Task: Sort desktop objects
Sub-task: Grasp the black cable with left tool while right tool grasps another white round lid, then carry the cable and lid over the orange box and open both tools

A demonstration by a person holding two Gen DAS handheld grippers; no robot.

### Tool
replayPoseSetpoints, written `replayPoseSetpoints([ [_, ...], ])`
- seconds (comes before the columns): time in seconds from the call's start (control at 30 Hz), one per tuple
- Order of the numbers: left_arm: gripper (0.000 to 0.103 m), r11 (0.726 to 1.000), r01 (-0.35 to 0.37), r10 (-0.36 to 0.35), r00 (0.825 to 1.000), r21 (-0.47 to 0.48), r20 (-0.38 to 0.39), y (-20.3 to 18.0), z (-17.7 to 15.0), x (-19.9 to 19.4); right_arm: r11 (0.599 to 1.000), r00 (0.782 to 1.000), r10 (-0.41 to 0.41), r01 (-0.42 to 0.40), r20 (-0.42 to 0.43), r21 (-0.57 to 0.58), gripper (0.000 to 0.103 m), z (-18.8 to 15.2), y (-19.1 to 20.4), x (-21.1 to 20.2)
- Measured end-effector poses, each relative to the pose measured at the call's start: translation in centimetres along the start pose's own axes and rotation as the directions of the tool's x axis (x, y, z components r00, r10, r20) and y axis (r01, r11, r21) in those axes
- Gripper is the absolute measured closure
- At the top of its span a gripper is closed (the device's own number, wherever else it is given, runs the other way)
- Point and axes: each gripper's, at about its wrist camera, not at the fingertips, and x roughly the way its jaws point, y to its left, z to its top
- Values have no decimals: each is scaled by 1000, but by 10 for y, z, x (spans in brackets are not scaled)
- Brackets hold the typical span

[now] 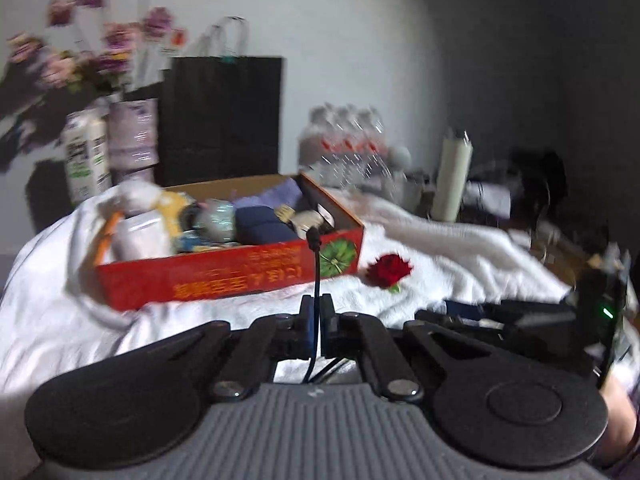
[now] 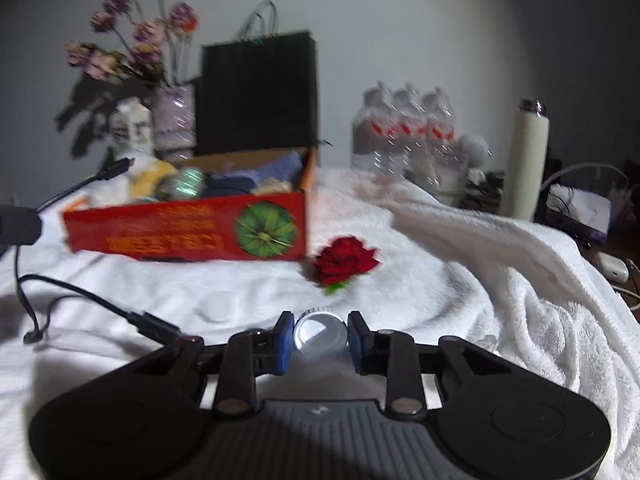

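Observation:
A red cardboard box (image 1: 224,276) (image 2: 188,236) full of small items sits on a white towel (image 1: 440,248) (image 2: 460,280). A red fabric rose (image 1: 388,271) (image 2: 345,261) lies on the towel right of the box. My left gripper (image 1: 317,312) is shut on a black cable (image 1: 317,280) whose plug points up in front of the box. My right gripper (image 2: 319,334) is shut on a small round white tin (image 2: 319,331), low over the towel in front of the rose. A white round lid (image 2: 218,309) lies left of it.
Behind the box stand a black paper bag (image 1: 220,120) (image 2: 258,96), a vase of purple flowers (image 1: 132,136) (image 2: 174,120), white cartons (image 1: 86,152), a pack of water bottles (image 1: 344,144) (image 2: 404,132) and a white flask (image 1: 454,176) (image 2: 526,160). Cables and clutter lie at far right.

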Motion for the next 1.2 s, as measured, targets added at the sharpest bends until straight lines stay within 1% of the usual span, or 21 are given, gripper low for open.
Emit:
replayPoseSetpoints([
  [0.03,100,999,-8,8,1000,-35,11,5,-2,-8,999,999,32,-32,14,15,76,0,4,-12],
  [0.1,100,995,-29,29,1000,-96,6,15,-6,-17,997,996,76,-76,39,22,76,1,14,-33],
  [0.23,100,984,-66,66,998,-166,-2,27,-14,-35,992,990,123,-122,72,-13,76,-2,32,-69],
  [0.37,100,976,-93,105,993,-196,52,34,-12,-59,992,987,123,-122,104,-19,76,-5,33,-98],
  [0.47,100,972,-114,131,989,-205,74,37,-9,-66,995,990,100,-98,104,-22,76,-9,28,-103],
  [0.53,100,969,-112,132,988,-218,76,40,-8,-67,997,993,78,-78,85,-3,76,-13,22,-100],
  [0.6,100,969,-99,119,990,-227,78,41,-6,-67,997,993,81,-82,80,12,76,-15,19,-99],
  [0.67,100,970,-90,110,991,-225,79,43,1,-64,996,992,91,-91,87,-4,76,-15,23,-100],
  [0.8,100,986,-86,101,989,-140,104,37,30,-54,993,990,112,-109,82,-39,76,-7,30,-90],
  [0.93,100,993,-84,96,986,-88,133,39,76,-35,988,985,151,-148,85,-38,76,12,27,-78],
  [1.0,100,994,-80,92,985,-80,148,43,100,-21,980,976,201,-199,88,-28,76,29,24,-71],
  [1.07,100,995,-77,86,986,-69,146,47,123,-3,966,962,258,-258,90,-12,76,51,22,-64],
  [1.13,100,992,-102,112,984,-80,141,52,142,19,959,952,285,-283,114,-29,76,77,22,-60],
  [1.17,100,991,-106,116,985,-79,127,55,150,32,957,948,290,-286,130,-52,76,90,24,-59],
  [1.2,100,990,-105,116,987,-98,115,58,158,46,955,945,294,-286,143,-74,76,104,26,-55],
])
